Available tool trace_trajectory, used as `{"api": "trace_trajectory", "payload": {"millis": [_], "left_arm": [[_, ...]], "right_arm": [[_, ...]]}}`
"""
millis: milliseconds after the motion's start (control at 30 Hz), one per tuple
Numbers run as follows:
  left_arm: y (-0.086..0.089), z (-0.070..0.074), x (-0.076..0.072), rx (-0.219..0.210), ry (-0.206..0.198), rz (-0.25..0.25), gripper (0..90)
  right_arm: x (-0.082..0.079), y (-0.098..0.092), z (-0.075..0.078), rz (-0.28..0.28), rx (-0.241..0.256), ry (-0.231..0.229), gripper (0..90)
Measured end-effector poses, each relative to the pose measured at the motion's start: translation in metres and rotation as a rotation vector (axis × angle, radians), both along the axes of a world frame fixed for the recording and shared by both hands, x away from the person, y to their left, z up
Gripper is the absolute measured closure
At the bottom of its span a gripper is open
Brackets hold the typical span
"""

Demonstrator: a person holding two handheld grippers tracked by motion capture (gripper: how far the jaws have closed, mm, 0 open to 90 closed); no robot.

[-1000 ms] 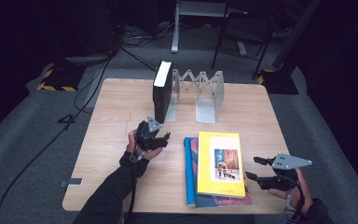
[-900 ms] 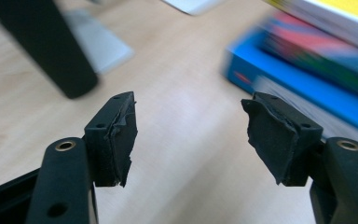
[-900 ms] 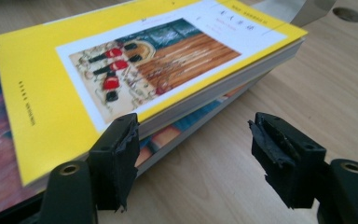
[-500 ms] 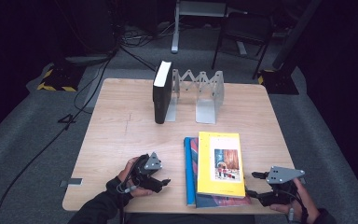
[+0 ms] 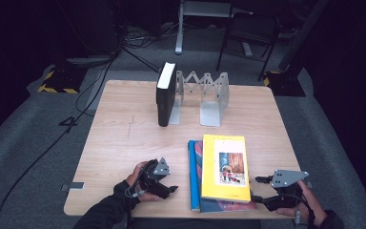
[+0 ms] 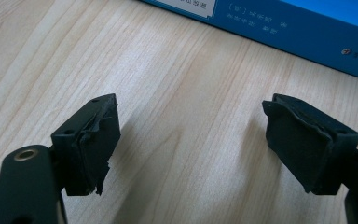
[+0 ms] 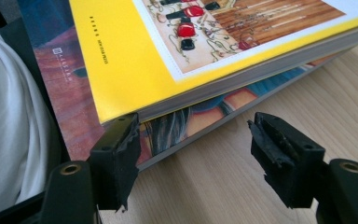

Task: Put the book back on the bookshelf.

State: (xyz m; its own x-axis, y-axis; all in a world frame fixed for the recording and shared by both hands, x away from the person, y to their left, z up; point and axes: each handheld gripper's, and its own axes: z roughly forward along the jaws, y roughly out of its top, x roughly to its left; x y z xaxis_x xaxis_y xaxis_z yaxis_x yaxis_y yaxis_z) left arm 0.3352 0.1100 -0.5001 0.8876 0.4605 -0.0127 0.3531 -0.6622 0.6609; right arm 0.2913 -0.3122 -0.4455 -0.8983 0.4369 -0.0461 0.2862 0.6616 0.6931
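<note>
Wooden table (image 5: 124,138) — both grippers wide open, empty; right gripper (image 5: 262,190) should bite yellow book (image 5: 224,167) squarely at corner.

Beyond the left gripper (image 6: 191,135), blue book (image 6: 307,28) cut off by the top edge, spine lettering too small to read. Ahead of the right gripper (image 7: 193,154), lower book (image 7: 191,119) largely hidden under the yellow book (image 7: 121,51), itself cropped at the top edge.
</note>
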Motion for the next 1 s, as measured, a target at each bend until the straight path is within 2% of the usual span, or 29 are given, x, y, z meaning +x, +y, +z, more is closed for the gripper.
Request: {"api": "trace_trajectory", "payload": {"millis": [167, 267, 433, 467, 667, 800, 900, 933, 967, 1000], "left_arm": [[-0.003, 0.002, -0.003, -0.004, 0.011, -0.009, 18.7], [-0.007, 0.006, -0.007, -0.011, -0.008, -0.016, 18.7], [-0.012, 0.014, -0.012, -0.053, -0.016, -0.037, 18.6], [-0.016, 0.018, -0.016, -0.078, -0.014, -0.053, 18.6], [-0.034, 0.026, -0.03, -0.119, -0.006, -0.126, 17.9], [-0.043, 0.027, -0.035, -0.127, 0.006, -0.135, 17.8], [-0.051, 0.027, -0.038, -0.116, -0.003, -0.142, 17.7], [-0.054, 0.027, -0.039, -0.108, -0.011, -0.135, 17.7], [-0.058, 0.028, -0.04, -0.107, -0.071, -0.129, 18.4], [-0.059, 0.028, -0.04, -0.107, -0.086, -0.122, 19.9]], "right_arm": [[-0.001, 0.003, 0.001, 0.008, 0.002, -0.018, 31.4], [0.0, 0.005, 0.001, 0.007, 0.017, -0.026, 30.6], [0.0, 0.008, 0.003, 0.006, 0.043, -0.04, 30.2], [0.0, 0.008, 0.004, 0.006, 0.051, -0.047, 30.2], [0.0, 0.011, 0.009, -0.011, 0.091, -0.071, 29.4], [0.001, 0.015, 0.01, -0.003, 0.091, -0.075, 29.0], [0.003, 0.018, 0.008, -0.007, 0.077, -0.072, 28.9], [0.004, 0.019, 0.008, -0.009, 0.075, -0.068, 28.9], [0.004, 0.02, 0.007, -0.007, 0.073, -0.069, 28.9], [0.004, 0.02, 0.007, -0.005, 0.073, -0.07, 29.0]]}}
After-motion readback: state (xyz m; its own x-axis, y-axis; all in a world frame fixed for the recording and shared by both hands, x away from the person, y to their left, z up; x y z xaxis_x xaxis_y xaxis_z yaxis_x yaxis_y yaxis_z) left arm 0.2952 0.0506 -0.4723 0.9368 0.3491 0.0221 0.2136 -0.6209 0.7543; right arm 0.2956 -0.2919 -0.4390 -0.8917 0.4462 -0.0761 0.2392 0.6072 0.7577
